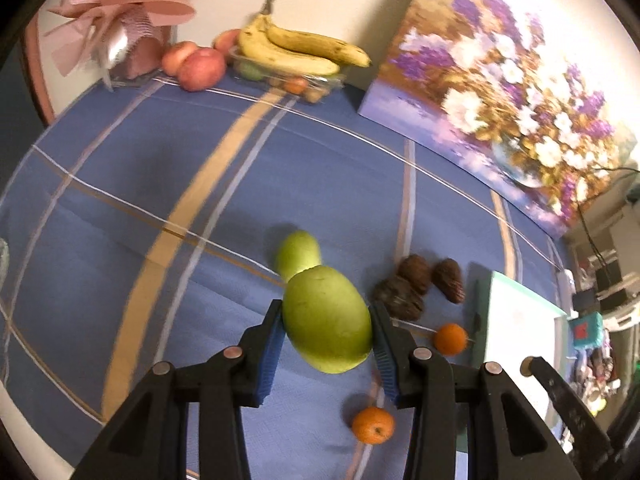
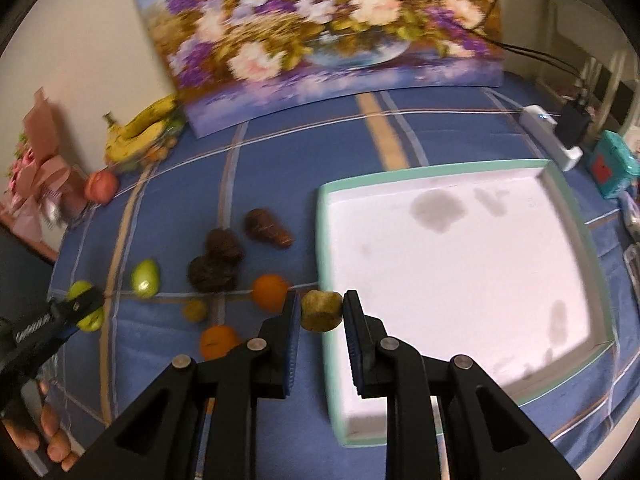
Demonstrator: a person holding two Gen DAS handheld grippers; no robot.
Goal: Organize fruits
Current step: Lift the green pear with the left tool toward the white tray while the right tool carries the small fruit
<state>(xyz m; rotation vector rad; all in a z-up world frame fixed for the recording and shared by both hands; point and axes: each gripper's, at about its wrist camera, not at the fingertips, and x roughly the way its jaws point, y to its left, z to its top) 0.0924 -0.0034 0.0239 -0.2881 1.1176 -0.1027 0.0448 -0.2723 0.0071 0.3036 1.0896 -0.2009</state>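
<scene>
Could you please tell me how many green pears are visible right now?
2: one pear is clamped in the left gripper; the other pear lies on the blue cloth just beyond it.

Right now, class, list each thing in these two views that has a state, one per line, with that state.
Left gripper: shut on green mango
Right gripper: shut on small yellowish fruit
White tray: empty, stained
Second green mango: lying on cloth
Bananas: atop clear container

Right hand-held gripper [image 2: 322,314] pinching small brownish-green fruit [image 2: 321,311], possibly kiwi, beside white tray [image 2: 326,248]
</scene>
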